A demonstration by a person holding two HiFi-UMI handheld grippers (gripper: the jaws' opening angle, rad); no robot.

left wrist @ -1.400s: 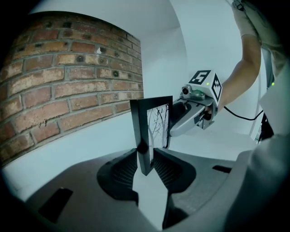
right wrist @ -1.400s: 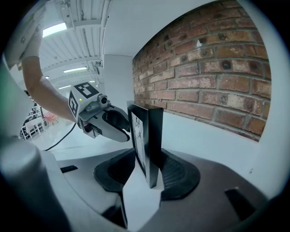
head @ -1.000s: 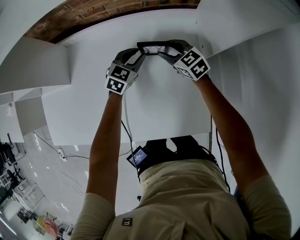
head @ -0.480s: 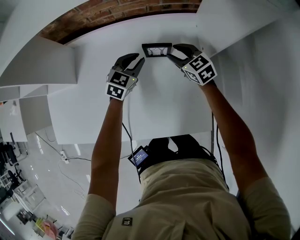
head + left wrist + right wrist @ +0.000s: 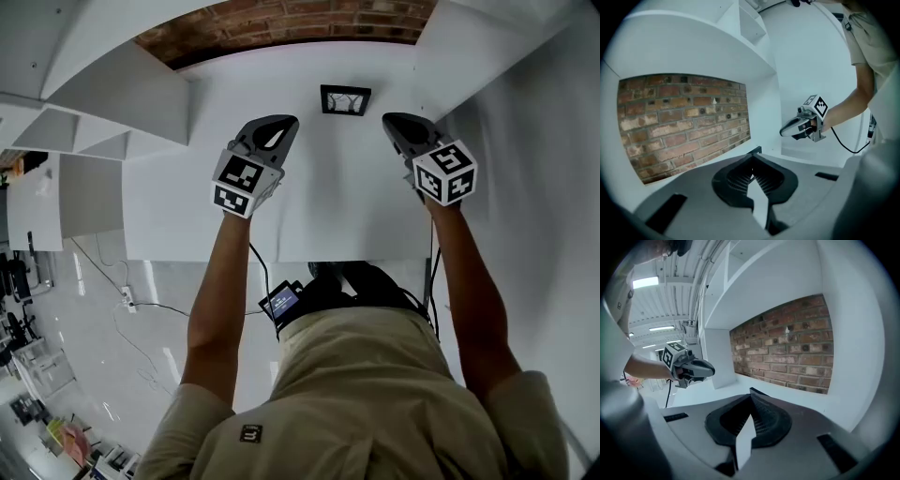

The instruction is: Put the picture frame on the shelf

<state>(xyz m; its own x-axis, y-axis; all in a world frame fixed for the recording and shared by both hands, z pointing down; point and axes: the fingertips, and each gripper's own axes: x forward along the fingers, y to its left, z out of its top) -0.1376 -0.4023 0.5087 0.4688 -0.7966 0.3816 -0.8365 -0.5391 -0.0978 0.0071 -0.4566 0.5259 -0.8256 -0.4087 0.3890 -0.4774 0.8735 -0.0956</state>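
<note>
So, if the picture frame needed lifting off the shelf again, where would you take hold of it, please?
I would pinch the picture frame by its two dark side bars, coming from the open front of the shelf. It stands toward the back, with the brick wall behind it, so only the front seems free.

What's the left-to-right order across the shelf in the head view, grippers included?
left gripper → picture frame → right gripper, whose jaws have just closed with nothing between them.
</note>
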